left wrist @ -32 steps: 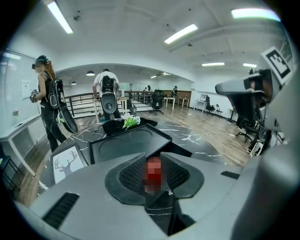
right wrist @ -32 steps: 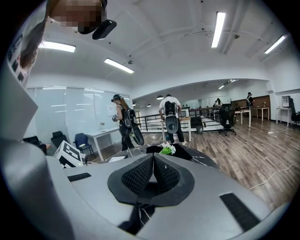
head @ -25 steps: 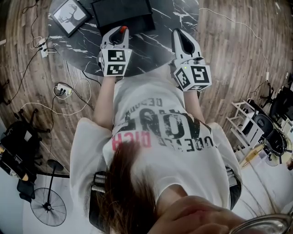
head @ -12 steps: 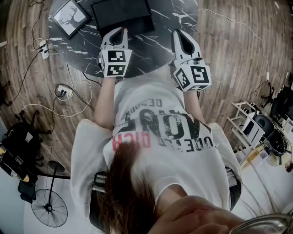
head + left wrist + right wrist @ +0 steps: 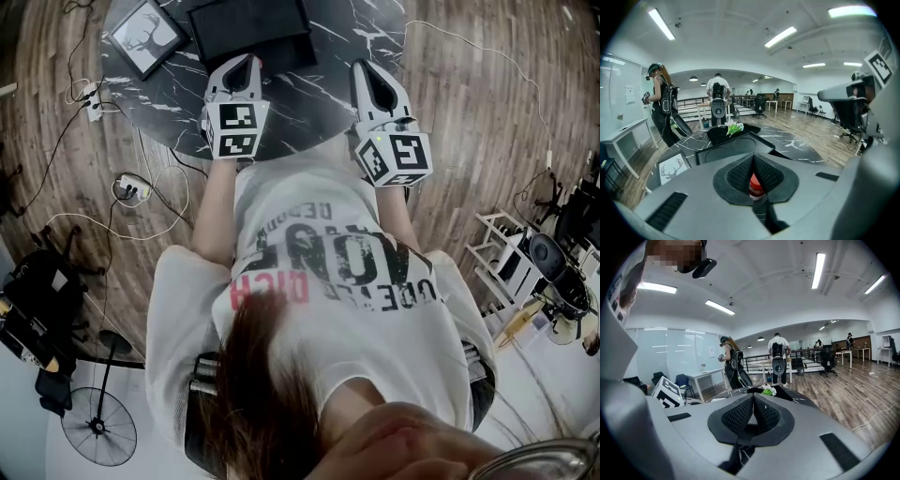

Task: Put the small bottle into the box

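Two grippers: one in each hand, side by side and well apart, over the near edge of the dark marbled desk (image 5: 309,103) at the top of the head view.
Floor, left side: wood boards, with a standing fan (image 5: 98,427) at the lower left and a power strip (image 5: 129,186) with loose cables above it.
Picture frame (image 5: 142,33): upper left of the head view, lying on the desk with a deer drawing in it, just left of the box (image 5: 248,26).
Left gripper (image 5: 246,66): top of the head view, left of centre, tips toward the box. In the left gripper view this gripper (image 5: 753,161) has its pads pinched on the small bottle (image 5: 756,185).
Small bottle: red-capped and upright at the centre of the left gripper view, between the left gripper's pads. It is on the near side of the box and not inside it. Whether it stands on the desk cannot be told.
Box: black and open, at the top centre of the head view. The left gripper view shows round recesses in its floor.
Sprig (image 5: 732,127): green and white, on the desk beyond the box.
Right gripper (image 5: 367,73): top of the head view, right of centre. In the right gripper view this gripper (image 5: 753,404) has its pads pressed together with nothing between them.
Floor, right side: a white rack (image 5: 502,239) near the right edge.
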Motion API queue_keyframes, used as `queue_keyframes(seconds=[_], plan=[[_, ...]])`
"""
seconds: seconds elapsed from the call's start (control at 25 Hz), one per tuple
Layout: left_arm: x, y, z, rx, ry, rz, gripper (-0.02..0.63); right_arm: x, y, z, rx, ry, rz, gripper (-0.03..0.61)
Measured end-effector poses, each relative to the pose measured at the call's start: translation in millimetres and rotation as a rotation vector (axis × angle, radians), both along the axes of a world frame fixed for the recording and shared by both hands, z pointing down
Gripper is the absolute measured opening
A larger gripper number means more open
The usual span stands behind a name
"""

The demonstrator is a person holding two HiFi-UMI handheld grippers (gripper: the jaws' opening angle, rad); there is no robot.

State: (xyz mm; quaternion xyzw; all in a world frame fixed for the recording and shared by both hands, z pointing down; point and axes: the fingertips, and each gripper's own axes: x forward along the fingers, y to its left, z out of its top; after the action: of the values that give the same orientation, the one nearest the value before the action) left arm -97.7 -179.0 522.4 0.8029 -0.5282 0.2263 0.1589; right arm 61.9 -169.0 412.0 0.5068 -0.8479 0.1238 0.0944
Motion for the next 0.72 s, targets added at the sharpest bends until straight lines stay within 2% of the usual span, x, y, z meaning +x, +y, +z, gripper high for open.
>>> queue_keyframes(seconds=[0.44, 0.72], plan=[[-9.9, -5.7, -35.2, 0.085, -0.01, -0.069, 0.003, -5.5, -0.7, -7.5, 0.022, -0.024, -0.047, 0.002], [-10.7, -7.1, -70.6, 0.177, -0.01, -0.102, 0.003, -5.8, -0.5, -15.6, 0.047, -0.045, -0.069, 0.002]])
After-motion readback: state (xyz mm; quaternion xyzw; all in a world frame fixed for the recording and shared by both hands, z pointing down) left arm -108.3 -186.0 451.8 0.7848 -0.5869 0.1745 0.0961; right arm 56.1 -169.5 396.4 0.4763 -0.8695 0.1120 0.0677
